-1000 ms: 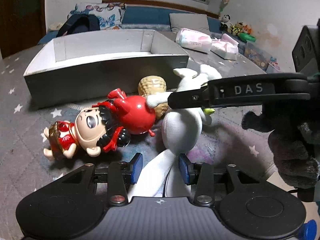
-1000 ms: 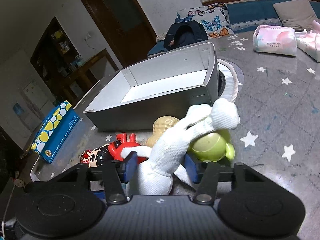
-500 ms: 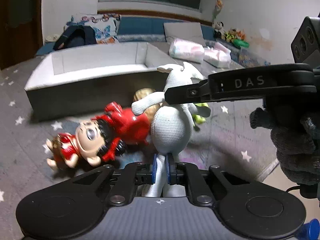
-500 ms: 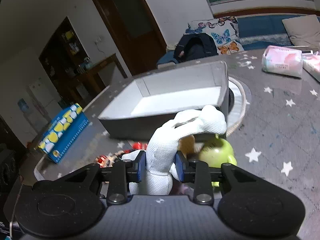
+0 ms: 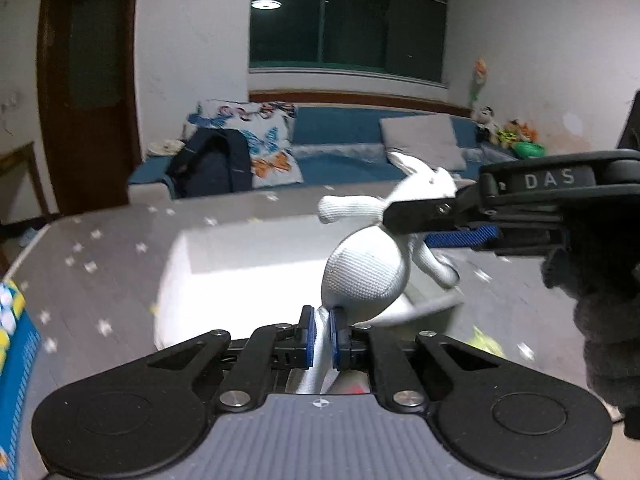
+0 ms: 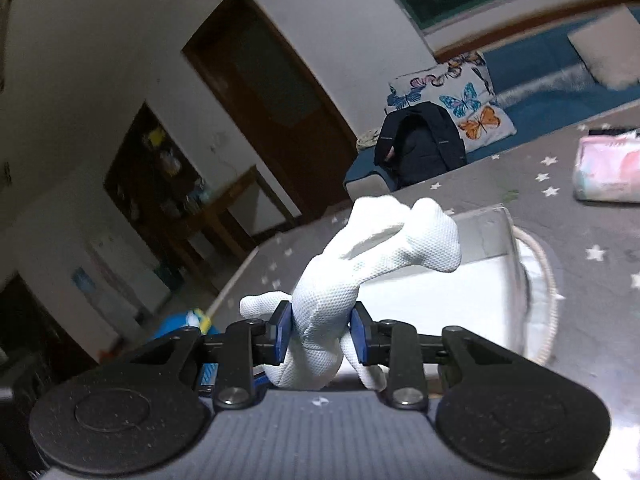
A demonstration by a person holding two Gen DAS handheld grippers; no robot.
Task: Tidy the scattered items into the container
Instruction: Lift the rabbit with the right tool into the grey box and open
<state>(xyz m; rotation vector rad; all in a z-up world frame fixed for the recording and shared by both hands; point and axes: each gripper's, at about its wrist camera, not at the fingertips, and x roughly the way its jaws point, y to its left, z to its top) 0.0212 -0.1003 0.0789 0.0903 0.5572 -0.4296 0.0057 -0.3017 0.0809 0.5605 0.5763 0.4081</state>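
Two grippers carry a white plush rabbit (image 5: pixel 366 276) above the open grey box (image 5: pixel 240 280).

The left gripper (image 5: pixel 320 334) pinches a leg; the right gripper (image 6: pixel 320 332) clamps the neck, level from the right. Best practice: centre the toy over the box's pale floor and lower it before both jaws part together.

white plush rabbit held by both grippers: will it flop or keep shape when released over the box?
Probably floppy: the left gripper pinches a leg of the white plush rabbit nearly flat, and the limbs dangle. Likely light and soft: the right gripper visibly squeezes its torso in. It should drop limply into the box without rolling or breaking.
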